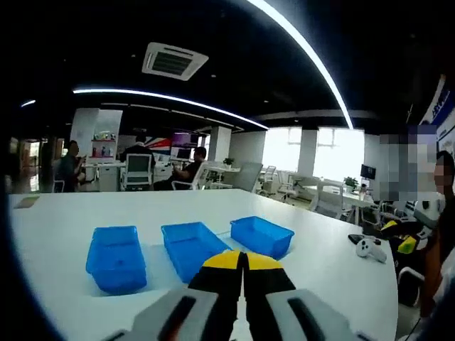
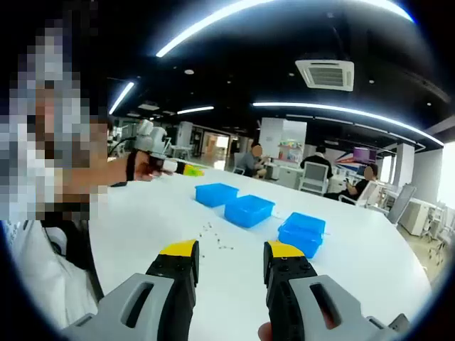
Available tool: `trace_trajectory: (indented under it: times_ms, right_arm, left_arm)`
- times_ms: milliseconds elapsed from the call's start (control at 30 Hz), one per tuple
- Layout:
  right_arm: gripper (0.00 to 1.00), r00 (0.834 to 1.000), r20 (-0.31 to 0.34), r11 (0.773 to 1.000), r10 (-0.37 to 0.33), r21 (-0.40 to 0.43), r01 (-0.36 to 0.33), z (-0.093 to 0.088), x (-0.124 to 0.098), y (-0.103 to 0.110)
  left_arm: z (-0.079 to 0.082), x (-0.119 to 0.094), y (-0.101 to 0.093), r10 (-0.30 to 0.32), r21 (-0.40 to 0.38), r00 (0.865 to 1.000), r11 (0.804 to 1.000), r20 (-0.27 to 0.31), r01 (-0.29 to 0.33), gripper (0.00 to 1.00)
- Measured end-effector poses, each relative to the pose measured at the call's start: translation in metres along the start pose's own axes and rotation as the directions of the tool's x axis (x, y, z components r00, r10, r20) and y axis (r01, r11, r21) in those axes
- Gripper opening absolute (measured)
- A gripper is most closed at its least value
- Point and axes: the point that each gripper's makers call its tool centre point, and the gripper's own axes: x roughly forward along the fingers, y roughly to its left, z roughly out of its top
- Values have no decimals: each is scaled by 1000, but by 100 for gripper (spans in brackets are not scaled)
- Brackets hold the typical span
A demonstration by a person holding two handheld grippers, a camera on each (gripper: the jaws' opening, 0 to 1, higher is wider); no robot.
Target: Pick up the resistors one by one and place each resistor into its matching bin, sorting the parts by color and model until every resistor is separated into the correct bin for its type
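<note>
Presently: left tongs (image 1: pixel 243 264) jaws together, empty, above the white bench (image 1: pixel 64 220) | right tongs (image 2: pixel 231 259) jaws apart, empty | small dark resistors (image 2: pixel 213 239) scattered on bench near three blue plastic bins (image 2: pixel 248 210), ahead of right tongs

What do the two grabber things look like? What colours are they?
Both look alike. The left gripper has black fingers with yellow tips, growing out of a pale grey body with dark slots. The right gripper has the same black fingers, yellow caps and grey slotted body. No cables or markings can be made out.
</note>
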Motion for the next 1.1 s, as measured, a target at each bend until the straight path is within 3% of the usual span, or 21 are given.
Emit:
trace_trajectory:
  times_ms: [367,500,600,767,1100]
  right_arm:
    - [38,1000,-2,1000,-10,-3,9,1,-1,-2]
    - [38,1000,-2,1000,-7,-7,7,1,-1,-1]
    - [38,1000,-2,1000,-9,-6,9,2,-1,-2]
    - [38,1000,1,1000,-9,-7,9,3,-2,-3]
    - [38,1000,4,1000,-3,-10,3,4,-1,0]
  left_arm:
    - [5,81,61,103,-102,994,989,-37,-106,3]
    - [0,102,76,159,-20,986,987,-54,-160,4]
    - [-2,108,78,173,11,983,985,-56,-173,6]
    - [-2,107,76,169,29,984,985,-51,-167,46]
    - [15,80,61,147,89,989,985,-20,-145,48]
